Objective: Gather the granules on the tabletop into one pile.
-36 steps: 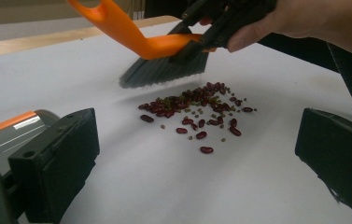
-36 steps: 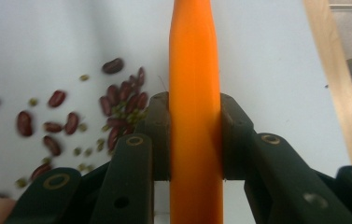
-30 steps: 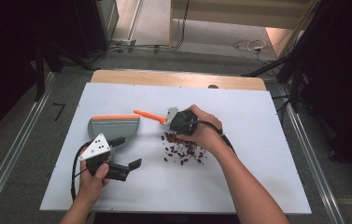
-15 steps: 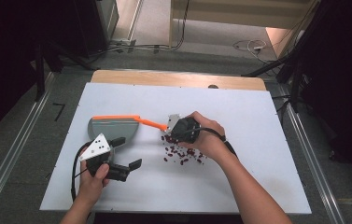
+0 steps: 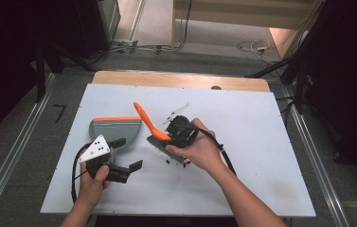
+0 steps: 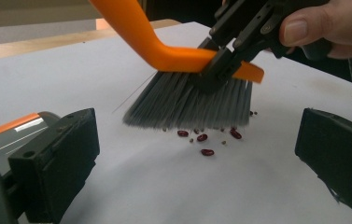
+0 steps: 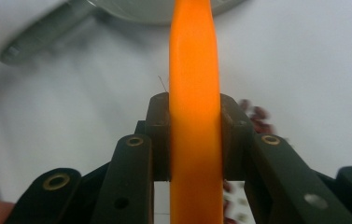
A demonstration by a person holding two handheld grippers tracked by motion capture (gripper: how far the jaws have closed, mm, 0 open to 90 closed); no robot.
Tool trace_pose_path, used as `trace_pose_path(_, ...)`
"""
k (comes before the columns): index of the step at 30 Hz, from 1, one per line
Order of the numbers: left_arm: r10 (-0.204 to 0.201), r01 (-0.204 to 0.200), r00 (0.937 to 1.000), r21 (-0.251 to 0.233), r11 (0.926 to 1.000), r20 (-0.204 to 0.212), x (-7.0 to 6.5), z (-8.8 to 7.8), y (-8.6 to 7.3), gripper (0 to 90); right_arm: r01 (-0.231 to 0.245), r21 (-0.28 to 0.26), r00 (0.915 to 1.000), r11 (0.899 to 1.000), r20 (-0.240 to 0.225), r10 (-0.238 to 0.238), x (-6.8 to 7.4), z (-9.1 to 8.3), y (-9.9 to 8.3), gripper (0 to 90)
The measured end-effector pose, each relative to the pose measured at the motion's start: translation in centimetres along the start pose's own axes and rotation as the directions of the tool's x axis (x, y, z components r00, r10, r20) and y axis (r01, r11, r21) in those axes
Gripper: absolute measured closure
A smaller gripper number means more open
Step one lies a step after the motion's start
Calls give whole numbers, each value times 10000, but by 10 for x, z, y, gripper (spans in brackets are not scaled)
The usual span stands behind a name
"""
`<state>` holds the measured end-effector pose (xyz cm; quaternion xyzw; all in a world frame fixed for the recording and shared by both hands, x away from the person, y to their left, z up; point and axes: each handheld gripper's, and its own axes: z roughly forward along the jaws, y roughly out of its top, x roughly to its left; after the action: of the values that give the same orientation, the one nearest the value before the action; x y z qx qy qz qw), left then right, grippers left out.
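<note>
The left gripper [image 5: 128, 153] sits nearest the person's edge of the white table [image 5: 261, 142], its jaws spread wide with nothing between them and bare surface running ahead of it. Just beyond its tips lies the grey dustpan [image 5: 114, 130] with an orange rim, touching or nearly touching the far jaw. To its right, the right gripper [image 5: 175, 131] pinches the orange back of a small brush [image 5: 155, 135]; the handle rises up and away toward the far left, and the grey bristles [image 6: 187, 102] point down at the table.

The left gripper view shows the bristle tips just above a few dark red beans [image 6: 206, 138] scattered with smaller crumbs, detail the high view reduces to specks near the right hand [image 5: 197, 151]. The right gripper view shows both jaws pressed flat against the orange handle [image 7: 194, 116], with beans [image 7: 255, 116] blurred to the right and the dustpan [image 7: 155, 11] ahead.

Open table spreads right of the right gripper and beyond the brush toward the wooden far edge [image 5: 176, 80].
</note>
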<state>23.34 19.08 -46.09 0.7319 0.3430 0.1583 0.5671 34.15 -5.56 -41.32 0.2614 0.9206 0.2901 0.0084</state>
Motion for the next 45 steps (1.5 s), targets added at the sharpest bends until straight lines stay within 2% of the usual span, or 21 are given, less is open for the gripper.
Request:
trace_pose_path(1,0,0,10000,0,10000,0,0,0,0,5,0,0,10000,10000,0,0,0,0,0,687)
trace_pose_path(2,-23,23,10000,-12,10000,2,0,0,0,5,-342,-82,9992,9994,-217,340,0,3,0,688)
trace_pose_path(3,-30,30,10000,-12,10000,-14,0,-1,0,5,-854,-65,9948,9963,-561,849,-2,8,-1,688)
trace_pose_path(5,-31,31,10000,-16,10000,-10,0,0,0,5,-1477,22,9845,9890,-955,1473,-4,15,-2,688)
trace_pose_path(7,-24,25,10000,-9,10000,11,0,0,0,5,-1881,229,9730,9819,-1315,1895,-7,23,-5,687)
trace_pose_path(9,-17,17,10000,-9,10000,20,0,0,0,5,-2142,439,9679,9758,-1252,2181,-9,32,-8,688)
trace_pose_path(12,0,0,10000,-3,10000,32,0,0,0,5,-2433,360,9661,9693,-798,2455,-19,36,-13,689)
trace_pose_path(13,-4,4,10000,5,10000,38,0,0,0,5,-2433,360,9661,9693,-798,2455,-19,36,-13,689)
trace_pose_path(14,-22,22,10000,2,10000,44,0,0,0,5,-2730,384,9573,9612,-877,2754,-29,38,-16,687)
trace_pose_path(18,7,-8,10000,31,10000,38,0,1,0,5,-3375,243,9373,9410,-838,3384,-42,37,-24,684)
trace_pose_path(23,-4,4,10000,53,10000,43,-1,1,-1,5,-3712,-157,9282,9284,-332,3705,-54,30,-34,681)
trace_pose_path(26,2,-2,10000,76,10000,34,-1,1,-1,5,-3958,-260,9183,9180,-157,3955,-62,25,-40,680)
trace_pose_path(27,2,-2,10000,76,10000,34,-1,1,-1,5,-3958,-260,9183,9180,-157,3955,-62,25,-40,680)
trace_pose_path(31,-2,1,10000,97,10000,38,-2,1,-1,5,-4375,-444,8990,8981,-14,4379,-75,17,-51,679)
trace_pose_path(34,12,-12,10000,124,9999,34,-2,2,-1,5,-4490,-515,8932,8921,27,4497,-79,15,-54,679)
trace_pose_path(35,13,-13,10000,133,9999,33,-2,2,-1,5,-4594,-577,8876,8864,68,4605,-81,12,-57,679)
trace_pose_path(37,9,-9,10000,122,9999,49,-2,2,-1,5,-4597,-591,8872,8861,128,4612,-83,11,-58,679)
trace_pose_path(38,7,-8,10000,122,9999,50,-2,2,-1,5,-4686,-643,8821,8810,195,4706,-85,9,-61,679)
trace_pose_path(40,7,-7,10000,115,9999,45,-2,2,-1,5,-4692,-677,8817,8805,207,4714,-87,7,-62,678)
trace_pose_path(42,18,-19,10000,139,9999,45,-2,2,-1,5,-4858,-703,8726,8712,181,4880,-90,6,-65,678)
trace_pose_path(45,11,-12,10000,131,9999,56,-2,2,-1,5,-4908,-761,8696,8679,185,4934,-94,3,-69,678)
